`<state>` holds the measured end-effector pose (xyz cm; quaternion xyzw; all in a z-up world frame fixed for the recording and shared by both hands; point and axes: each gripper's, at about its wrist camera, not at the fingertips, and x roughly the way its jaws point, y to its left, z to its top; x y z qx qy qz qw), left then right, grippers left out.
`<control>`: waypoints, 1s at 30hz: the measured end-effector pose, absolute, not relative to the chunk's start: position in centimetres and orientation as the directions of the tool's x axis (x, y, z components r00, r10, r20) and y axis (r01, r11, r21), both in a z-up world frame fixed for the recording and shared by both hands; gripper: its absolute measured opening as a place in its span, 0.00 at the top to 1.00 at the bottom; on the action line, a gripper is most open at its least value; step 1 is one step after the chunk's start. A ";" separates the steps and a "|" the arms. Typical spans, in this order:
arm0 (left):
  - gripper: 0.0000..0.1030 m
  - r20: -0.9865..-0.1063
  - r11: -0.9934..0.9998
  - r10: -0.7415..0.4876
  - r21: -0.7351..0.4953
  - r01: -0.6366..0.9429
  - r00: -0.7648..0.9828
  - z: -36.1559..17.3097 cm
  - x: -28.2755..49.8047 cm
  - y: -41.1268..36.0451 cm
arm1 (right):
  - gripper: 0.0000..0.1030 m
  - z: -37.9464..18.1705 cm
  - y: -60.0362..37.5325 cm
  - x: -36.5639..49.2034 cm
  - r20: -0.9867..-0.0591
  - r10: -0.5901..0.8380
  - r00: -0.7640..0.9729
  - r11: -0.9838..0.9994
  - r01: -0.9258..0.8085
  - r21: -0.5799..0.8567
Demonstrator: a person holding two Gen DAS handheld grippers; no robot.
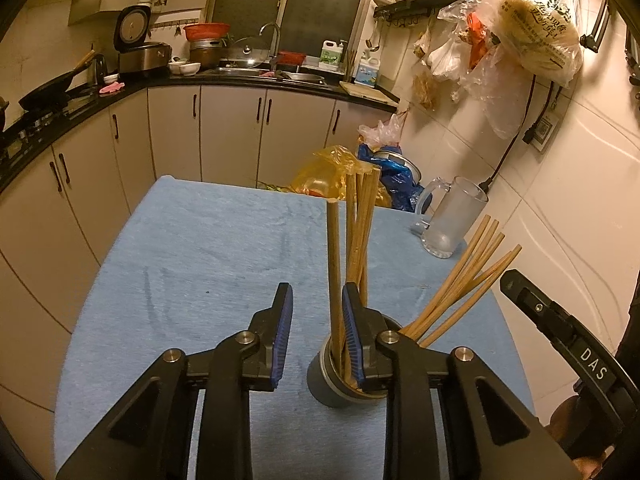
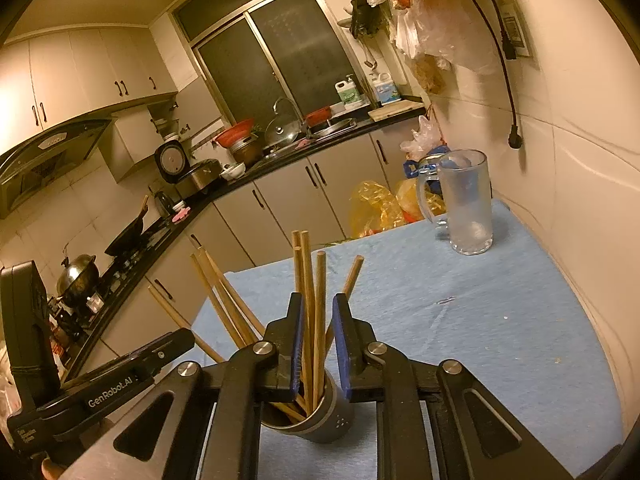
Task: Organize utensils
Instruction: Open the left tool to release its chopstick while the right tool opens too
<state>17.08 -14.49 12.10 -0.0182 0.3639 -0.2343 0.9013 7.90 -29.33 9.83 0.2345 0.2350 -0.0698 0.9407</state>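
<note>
A grey cylindrical holder [image 1: 325,384] stands on the blue-covered table [image 1: 192,264] with several wooden chopsticks [image 1: 358,220] in it, some upright, some leaning right. My left gripper [image 1: 316,300] is open above the holder; one upright chopstick passes between its fingers, not clamped. In the right wrist view the holder [image 2: 328,416] and chopsticks [image 2: 318,300] sit just ahead. My right gripper [image 2: 317,308] is open with several chopsticks standing between its fingers. A frosted glass mug [image 1: 452,216] [image 2: 466,200] stands at the table's far right.
Plastic bags [image 1: 332,176] lie beyond the table's far edge. A tiled wall [image 1: 568,184] runs along the table's right side. A kitchen counter [image 1: 120,92] with sink, pots and a rice cooker curves behind. The other gripper's body shows at each view's edge [image 1: 560,320] [image 2: 100,384].
</note>
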 end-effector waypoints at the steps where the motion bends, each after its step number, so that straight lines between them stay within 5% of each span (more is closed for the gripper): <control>1: 0.75 -0.647 0.890 -0.434 -0.201 0.408 0.627 12.1 17.0 -14.5 | 0.83 9.9 -29.4 7.8 -0.475 -0.023 0.880 0.880 0.243 0.408; 9: 0.67 -0.641 0.902 -0.410 -0.182 0.391 0.649 12.5 16.4 -14.2 | 0.66 10.4 -29.2 6.7 -0.468 -0.044 0.882 0.882 0.255 0.397; 30: 0.27 -0.618 0.956 -0.273 -0.089 0.280 0.737 12.2 12.7 -11.2 | 0.44 10.1 -28.9 3.2 -0.495 -0.075 0.866 0.880 0.291 0.375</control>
